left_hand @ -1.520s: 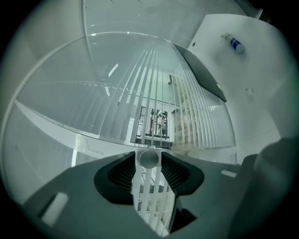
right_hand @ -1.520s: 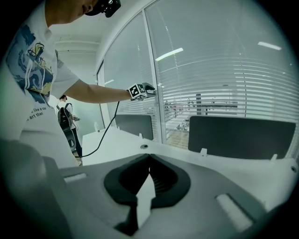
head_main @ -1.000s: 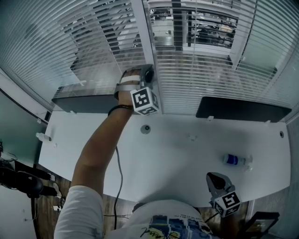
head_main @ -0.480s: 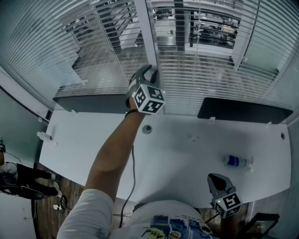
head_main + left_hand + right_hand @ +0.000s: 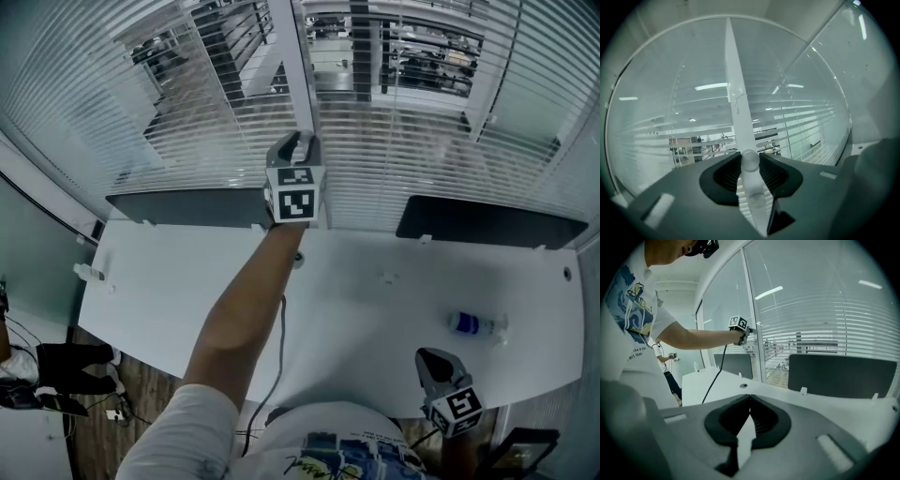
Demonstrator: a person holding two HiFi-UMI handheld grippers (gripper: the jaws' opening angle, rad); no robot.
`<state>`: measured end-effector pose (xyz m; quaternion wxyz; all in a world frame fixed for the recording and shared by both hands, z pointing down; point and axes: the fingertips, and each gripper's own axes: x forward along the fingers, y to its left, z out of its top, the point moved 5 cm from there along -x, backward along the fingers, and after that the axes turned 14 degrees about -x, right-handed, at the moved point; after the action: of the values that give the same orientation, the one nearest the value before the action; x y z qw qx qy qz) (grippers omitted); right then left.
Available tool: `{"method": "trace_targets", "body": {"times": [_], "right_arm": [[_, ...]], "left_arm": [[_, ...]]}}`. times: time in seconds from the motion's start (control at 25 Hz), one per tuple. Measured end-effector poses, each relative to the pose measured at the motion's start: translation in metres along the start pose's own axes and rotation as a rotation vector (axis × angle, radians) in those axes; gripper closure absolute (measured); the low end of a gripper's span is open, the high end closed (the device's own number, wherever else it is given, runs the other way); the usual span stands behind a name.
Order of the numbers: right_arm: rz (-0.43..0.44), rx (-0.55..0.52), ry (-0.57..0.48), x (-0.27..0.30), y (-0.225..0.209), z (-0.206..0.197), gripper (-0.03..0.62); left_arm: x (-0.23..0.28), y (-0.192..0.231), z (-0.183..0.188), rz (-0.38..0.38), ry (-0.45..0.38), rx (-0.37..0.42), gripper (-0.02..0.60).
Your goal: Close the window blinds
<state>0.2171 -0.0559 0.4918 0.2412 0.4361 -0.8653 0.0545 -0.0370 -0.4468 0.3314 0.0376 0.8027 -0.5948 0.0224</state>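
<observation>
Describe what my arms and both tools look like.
The left tool and right tool are grey plastic. Each carries a white cube printed with black square markers and has black ribbed pads. A dark cable runs from the left tool. The person wears a white short-sleeved T-shirt with a blue print, and the left forearm is bare.

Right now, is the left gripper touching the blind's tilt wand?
Touching. In the left gripper view, the white tilt wand runs down between the jaws of the left gripper, and both jaws press against its sides with no gap.
</observation>
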Motion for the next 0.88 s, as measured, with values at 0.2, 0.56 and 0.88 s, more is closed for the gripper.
{"method": "trace_targets", "body": {"times": [0.2,0.56,0.88], "right_arm": [[-0.001,0.000,-0.002,0.000,-0.001,-0.001,0.591],[-0.002,0.004,-0.008,-0.001,-0.002,-0.001,0.591],[0.001,0.003,-0.012,-0.001,0.000,0.003,0.591]], "left_arm": [[-0.001,0.003,-0.001,-0.019,0.000,-0.204,0.457],[-0.002,0.006,-0.002,-0.004,0.010,-0.046,0.401],[-0.016,-0.008,-0.011,-0.034,0.054,0.432,0.393]]}}
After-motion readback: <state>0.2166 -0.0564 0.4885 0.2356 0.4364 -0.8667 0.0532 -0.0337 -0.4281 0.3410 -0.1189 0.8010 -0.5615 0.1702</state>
